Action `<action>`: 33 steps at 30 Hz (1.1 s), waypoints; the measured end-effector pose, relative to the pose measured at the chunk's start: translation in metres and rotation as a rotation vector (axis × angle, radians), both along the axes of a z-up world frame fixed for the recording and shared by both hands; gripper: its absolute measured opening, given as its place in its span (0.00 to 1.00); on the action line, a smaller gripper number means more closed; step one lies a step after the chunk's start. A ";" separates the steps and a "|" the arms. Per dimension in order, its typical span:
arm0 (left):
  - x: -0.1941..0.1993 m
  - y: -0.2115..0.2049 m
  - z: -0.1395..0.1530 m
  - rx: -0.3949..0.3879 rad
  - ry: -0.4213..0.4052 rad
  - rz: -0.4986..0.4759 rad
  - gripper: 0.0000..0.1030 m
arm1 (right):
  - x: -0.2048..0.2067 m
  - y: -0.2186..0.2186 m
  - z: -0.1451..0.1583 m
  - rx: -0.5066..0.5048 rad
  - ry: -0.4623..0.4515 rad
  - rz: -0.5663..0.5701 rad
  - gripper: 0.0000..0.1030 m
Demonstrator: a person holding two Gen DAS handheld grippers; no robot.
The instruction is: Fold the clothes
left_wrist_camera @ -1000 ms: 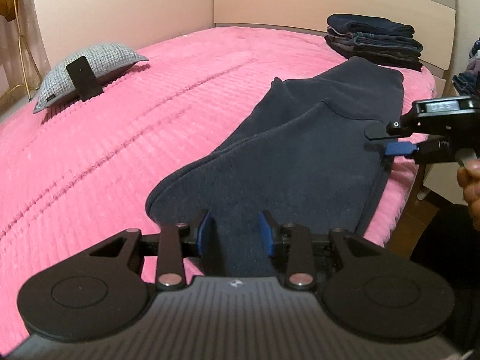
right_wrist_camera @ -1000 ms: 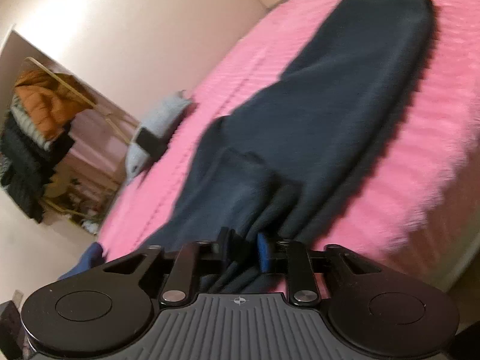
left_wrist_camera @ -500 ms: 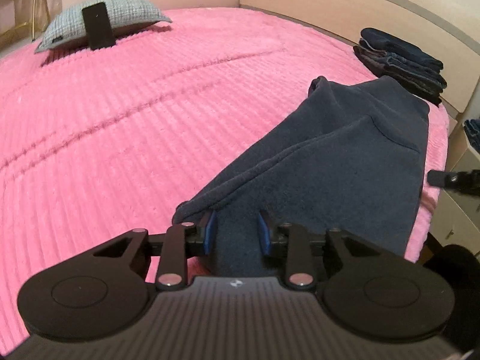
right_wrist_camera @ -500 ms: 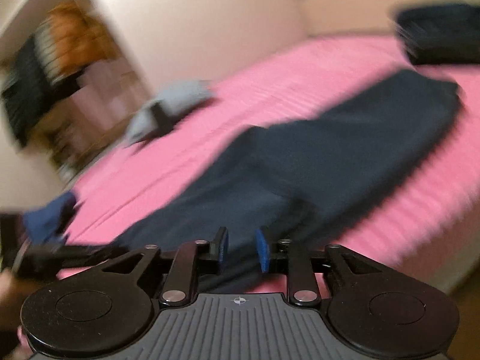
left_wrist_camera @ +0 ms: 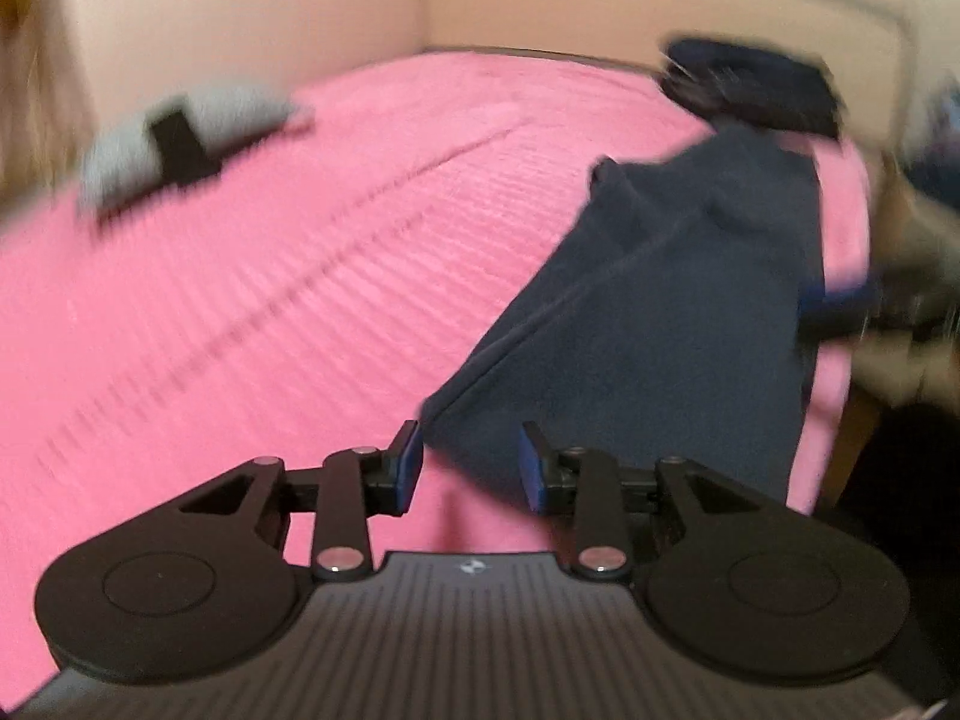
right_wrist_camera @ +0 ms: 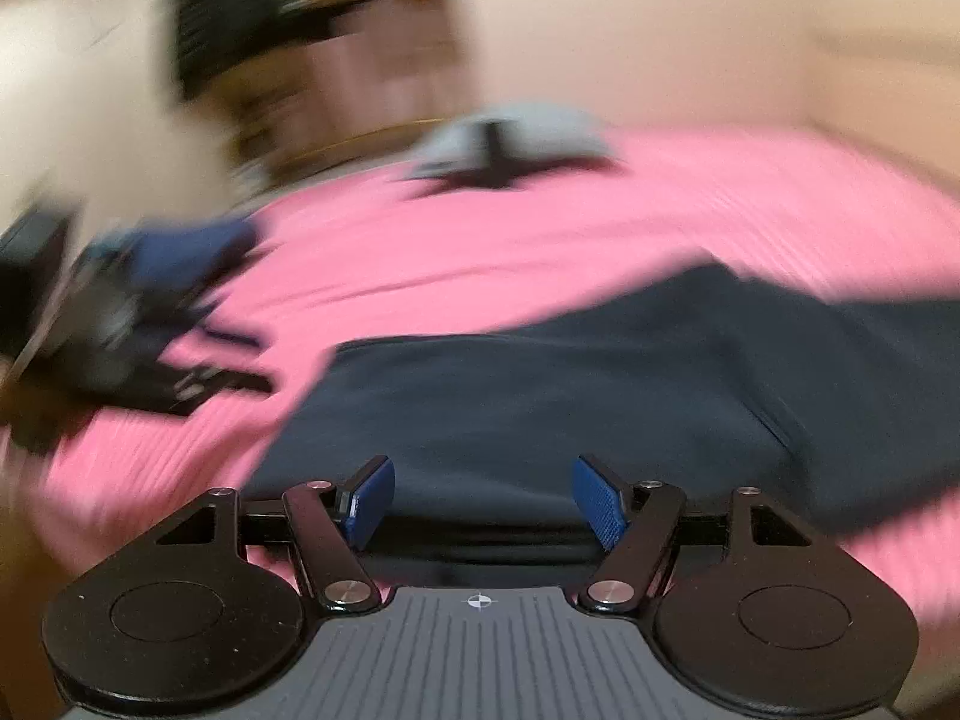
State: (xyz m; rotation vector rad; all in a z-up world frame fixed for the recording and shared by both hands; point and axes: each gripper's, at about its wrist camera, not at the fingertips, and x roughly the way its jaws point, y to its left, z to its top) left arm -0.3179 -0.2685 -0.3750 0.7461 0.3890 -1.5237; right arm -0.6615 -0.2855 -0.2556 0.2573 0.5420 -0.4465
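Note:
A dark navy fleece garment [left_wrist_camera: 660,312] lies stretched along the right side of the pink bed [left_wrist_camera: 300,300]. Its near end sits between the blue pads [left_wrist_camera: 407,468] of my left gripper [left_wrist_camera: 471,468]. The jaws are opening, and pink cover shows under the gap. In the right wrist view the garment [right_wrist_camera: 600,396] lies flat under my right gripper [right_wrist_camera: 486,504]. Those jaws are opening wide and grip nothing. The right gripper [left_wrist_camera: 840,300] shows blurred at the garment's right edge. The left gripper [right_wrist_camera: 150,312] shows blurred at the left.
A grey pillow [left_wrist_camera: 192,126] with a black object on it lies at the far left of the bed. A stack of folded dark clothes [left_wrist_camera: 750,84] sits by the headboard [left_wrist_camera: 660,0]. The bed's edge drops off right of the garment. Hanging clothes [right_wrist_camera: 270,12] are blurred beyond.
The right gripper rolled level, let go of the bunched fabric and spread its jaws wide. The left gripper's pads drew slightly apart from the garment's end. Both views swung and are blurred.

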 end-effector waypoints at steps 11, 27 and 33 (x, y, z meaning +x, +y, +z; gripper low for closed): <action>-0.053 0.036 -0.060 -0.046 -0.826 -0.673 0.37 | 0.034 0.034 -0.017 -0.156 0.136 0.113 0.67; -0.042 -0.020 -0.010 -0.040 -0.580 -0.744 0.18 | 0.083 0.065 -0.059 -0.666 0.347 0.232 0.84; -0.049 -0.024 0.007 -0.043 -0.589 -0.748 0.18 | 0.085 0.056 -0.055 -0.722 0.252 0.169 0.80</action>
